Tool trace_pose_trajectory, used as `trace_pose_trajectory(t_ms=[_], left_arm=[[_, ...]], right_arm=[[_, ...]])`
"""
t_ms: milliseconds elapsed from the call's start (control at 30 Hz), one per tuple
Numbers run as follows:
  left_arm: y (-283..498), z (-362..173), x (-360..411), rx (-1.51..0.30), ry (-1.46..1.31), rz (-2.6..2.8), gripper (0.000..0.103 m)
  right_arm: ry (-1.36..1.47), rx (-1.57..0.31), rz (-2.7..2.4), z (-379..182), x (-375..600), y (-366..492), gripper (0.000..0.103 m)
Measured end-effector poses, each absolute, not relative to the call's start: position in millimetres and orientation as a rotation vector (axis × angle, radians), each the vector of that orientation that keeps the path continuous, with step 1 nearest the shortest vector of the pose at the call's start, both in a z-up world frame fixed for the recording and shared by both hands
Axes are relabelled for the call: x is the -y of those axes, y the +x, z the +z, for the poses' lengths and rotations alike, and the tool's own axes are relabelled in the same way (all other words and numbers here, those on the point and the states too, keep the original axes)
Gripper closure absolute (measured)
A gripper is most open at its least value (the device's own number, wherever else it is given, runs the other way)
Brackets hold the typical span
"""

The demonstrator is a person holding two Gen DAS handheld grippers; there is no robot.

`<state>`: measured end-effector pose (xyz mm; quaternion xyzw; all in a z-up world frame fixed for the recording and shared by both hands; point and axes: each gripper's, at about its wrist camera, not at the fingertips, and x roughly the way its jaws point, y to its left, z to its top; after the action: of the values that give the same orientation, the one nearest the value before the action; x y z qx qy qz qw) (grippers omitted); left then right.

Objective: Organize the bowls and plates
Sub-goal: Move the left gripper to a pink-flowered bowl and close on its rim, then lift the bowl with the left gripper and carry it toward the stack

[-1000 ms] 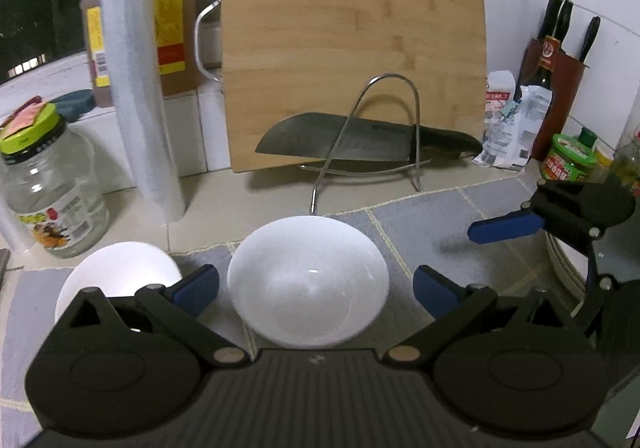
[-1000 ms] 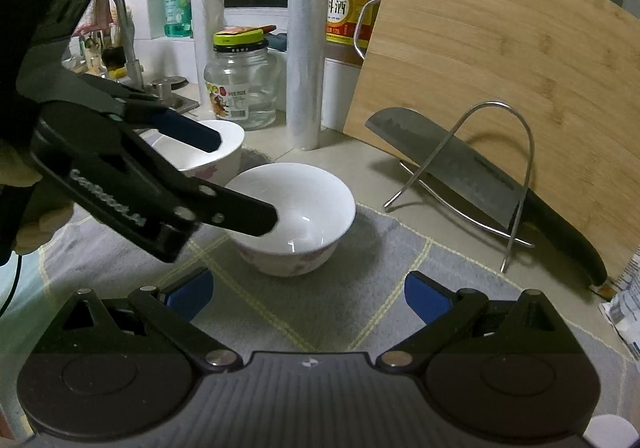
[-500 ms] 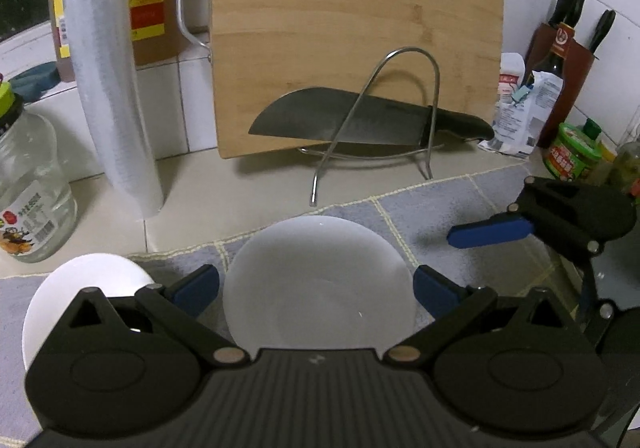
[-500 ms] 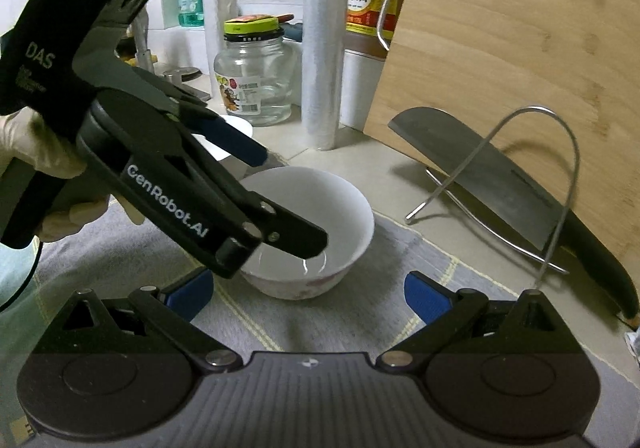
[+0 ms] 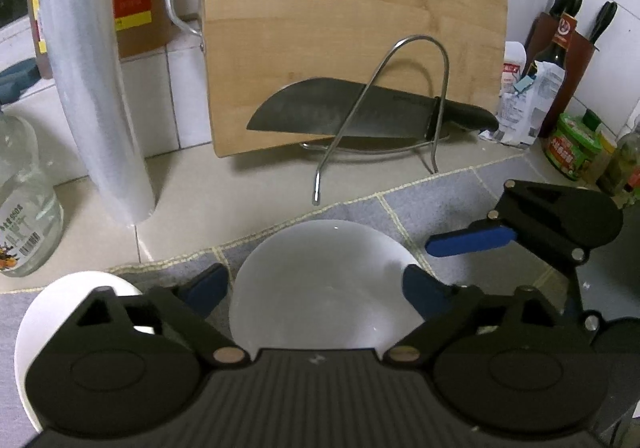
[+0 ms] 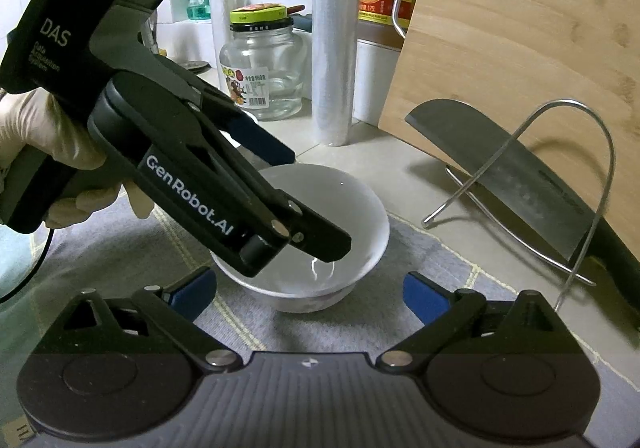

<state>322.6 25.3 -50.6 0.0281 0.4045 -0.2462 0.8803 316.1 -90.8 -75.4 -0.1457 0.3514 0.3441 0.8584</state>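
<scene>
In the left wrist view, the left hand-held gripper [image 5: 316,286] has just been closing. Its blue pads [image 5: 208,286] now meet the bowl [image 5: 324,268] on both sides, apparently pinching it at lower centre, where it fills more of the frame than a second ago. By my reading the grasp is made and lifting comes next. The bowl is round, white and glazed, so the pads may slide on it. It sits on a grey woven mat [image 5: 440,200] crossed by pale lines, spread on the pale tiled counter [image 5: 240,200]. A second white bowl [image 5: 80,288] lies at lower left, partly hidden. Behind stand a bamboo board [image 5: 352,40], a dark broad-bladed knife [image 5: 340,116] and a bent wire rack [image 5: 400,88]. In the right wrist view, the right hand-held gripper [image 6: 310,292] is spread with nothing between its pads, just short of the bowl at centre. A gloved hand [image 6: 44,140] at left holds the left one slanting down, one finger beyond the bowl's far rim and one across its near side. A faint pattern shows at the bowl's foot. A clear glass jar [image 6: 264,68] stands behind.
</scene>
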Motion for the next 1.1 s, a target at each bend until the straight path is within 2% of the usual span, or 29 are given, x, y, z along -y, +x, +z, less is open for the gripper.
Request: trace_pose_trajectory(t_ms=[400, 1100], left_arm=[[325.1, -56.7, -27.0, -0.865, 0.053, -0.531, 0.018], [318.7, -49.7, -28.8, -0.842, 0.049, -0.549, 0.018]], right_arm=[[-0.333, -0.736, 0.757, -79.7, 83.5, 318.9, 0.018], [-0.348, -0.729, 0.756, -74.3, 83.3, 316.4, 0.019]])
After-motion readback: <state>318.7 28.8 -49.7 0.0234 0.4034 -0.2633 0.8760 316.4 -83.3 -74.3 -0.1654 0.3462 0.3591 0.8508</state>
